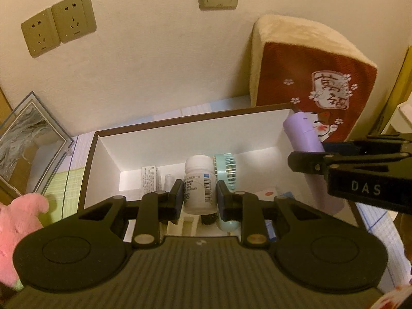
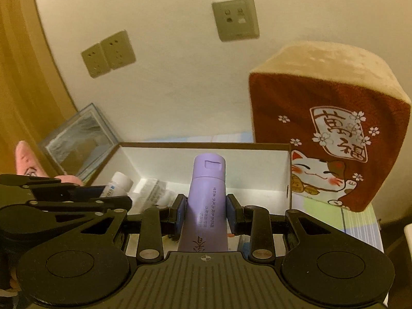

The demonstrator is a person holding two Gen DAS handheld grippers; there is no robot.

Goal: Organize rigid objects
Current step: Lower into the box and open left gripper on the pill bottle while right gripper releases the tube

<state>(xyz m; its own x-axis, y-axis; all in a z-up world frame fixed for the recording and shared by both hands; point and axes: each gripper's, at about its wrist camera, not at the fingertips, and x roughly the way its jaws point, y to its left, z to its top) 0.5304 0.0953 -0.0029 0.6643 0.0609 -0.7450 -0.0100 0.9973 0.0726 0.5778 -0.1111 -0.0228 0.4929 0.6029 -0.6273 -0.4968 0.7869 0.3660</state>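
My left gripper [image 1: 198,196] is shut on a white pill bottle [image 1: 198,180] with a barcode label, held above the open brown-rimmed white box [image 1: 164,139]. My right gripper [image 2: 206,212] is shut on a purple tube [image 2: 204,200] with its cap pointing away, over the same box [image 2: 257,162]. In the left wrist view the purple tube [image 1: 302,135] and the right gripper [image 1: 309,164] come in from the right. The right wrist view shows the white bottle [image 2: 118,184] at the left. A mint hand fan [image 1: 228,172] and a white carton [image 1: 148,177] lie in the box.
A red and beige lucky-cat plush cube [image 1: 311,77] stands against the wall to the box's right. A clear acrylic frame [image 1: 28,141] leans at the left, with a pink plush toy [image 1: 18,221] near it. Wall sockets [image 1: 59,23] are above.
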